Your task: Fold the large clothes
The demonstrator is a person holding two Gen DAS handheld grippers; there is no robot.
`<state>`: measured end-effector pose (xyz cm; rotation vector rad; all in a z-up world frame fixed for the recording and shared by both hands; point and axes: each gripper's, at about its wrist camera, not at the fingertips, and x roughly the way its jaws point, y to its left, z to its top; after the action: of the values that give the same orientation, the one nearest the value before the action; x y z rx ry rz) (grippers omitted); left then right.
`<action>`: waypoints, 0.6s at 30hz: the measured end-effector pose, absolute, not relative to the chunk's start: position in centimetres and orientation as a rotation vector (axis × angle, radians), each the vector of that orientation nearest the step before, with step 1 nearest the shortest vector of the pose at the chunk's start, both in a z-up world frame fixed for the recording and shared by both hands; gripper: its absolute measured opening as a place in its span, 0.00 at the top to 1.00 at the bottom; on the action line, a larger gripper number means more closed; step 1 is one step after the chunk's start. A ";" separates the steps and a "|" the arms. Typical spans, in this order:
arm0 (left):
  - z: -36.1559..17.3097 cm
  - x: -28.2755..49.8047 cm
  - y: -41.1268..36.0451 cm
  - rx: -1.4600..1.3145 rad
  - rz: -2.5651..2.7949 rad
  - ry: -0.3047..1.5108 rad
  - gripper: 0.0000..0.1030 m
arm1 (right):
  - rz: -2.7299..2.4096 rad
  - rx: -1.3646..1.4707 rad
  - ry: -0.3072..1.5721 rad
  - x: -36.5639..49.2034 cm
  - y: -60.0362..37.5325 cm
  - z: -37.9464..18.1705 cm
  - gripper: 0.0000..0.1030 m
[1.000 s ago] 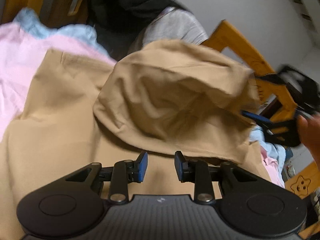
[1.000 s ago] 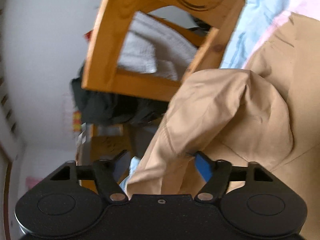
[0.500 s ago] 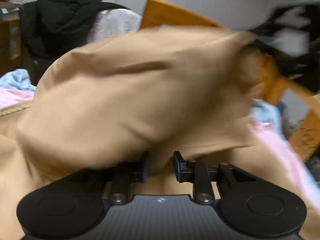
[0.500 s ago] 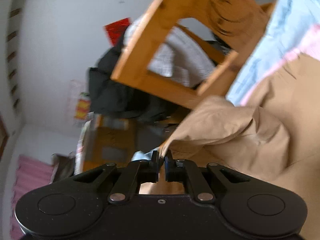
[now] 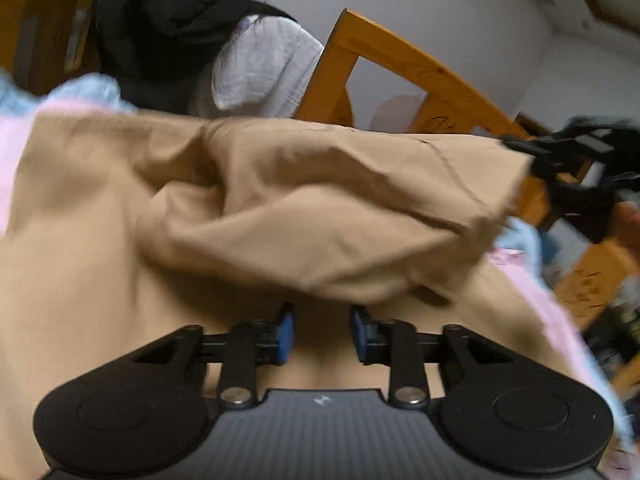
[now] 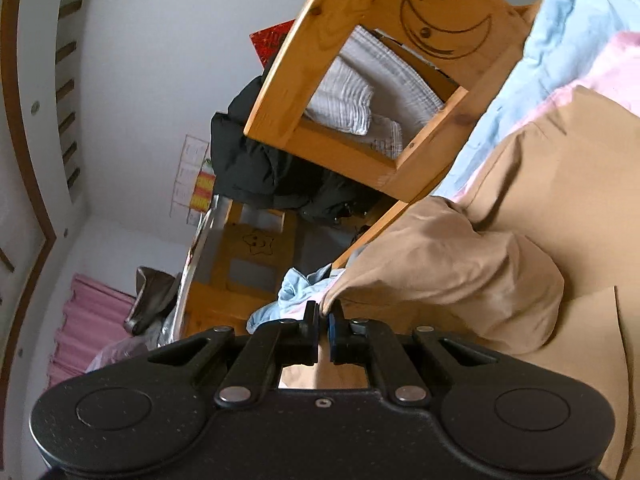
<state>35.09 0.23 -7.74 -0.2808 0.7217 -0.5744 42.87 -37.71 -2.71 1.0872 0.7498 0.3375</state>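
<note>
A large tan garment (image 5: 100, 264) lies spread on pink bedding (image 5: 16, 148). One part of it, a tan flap (image 5: 320, 216), is lifted and stretched to the right. My right gripper (image 6: 323, 316) is shut on the edge of that flap (image 6: 448, 276); it also shows at the right edge of the left wrist view (image 5: 560, 152). My left gripper (image 5: 322, 332) is open and empty, low over the flat part of the garment, just under the lifted flap.
An orange wooden bed frame (image 5: 400, 64) with a moon carving (image 6: 444, 36) stands behind the garment. A black jacket (image 5: 168, 28) and white cloth (image 5: 260, 68) are heaped beyond it. Light blue fabric (image 6: 296, 292) lies at the bed edge. Pink curtains (image 6: 84, 320) hang far off.
My right gripper closed on the tan flap's edge and pulled it up and out to the right. The flap went from bunched to stretched. My left gripper stayed open underneath.
</note>
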 end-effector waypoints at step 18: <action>-9.5 39.3 8.6 -0.747 -0.219 0.885 0.61 | 0.423 0.814 0.822 32.3 -36.2 -8.0 0.83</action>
<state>39.27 8.56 -9.50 -0.7467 0.8853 -0.2187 32.34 -36.16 -8.02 0.8137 0.8224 0.4233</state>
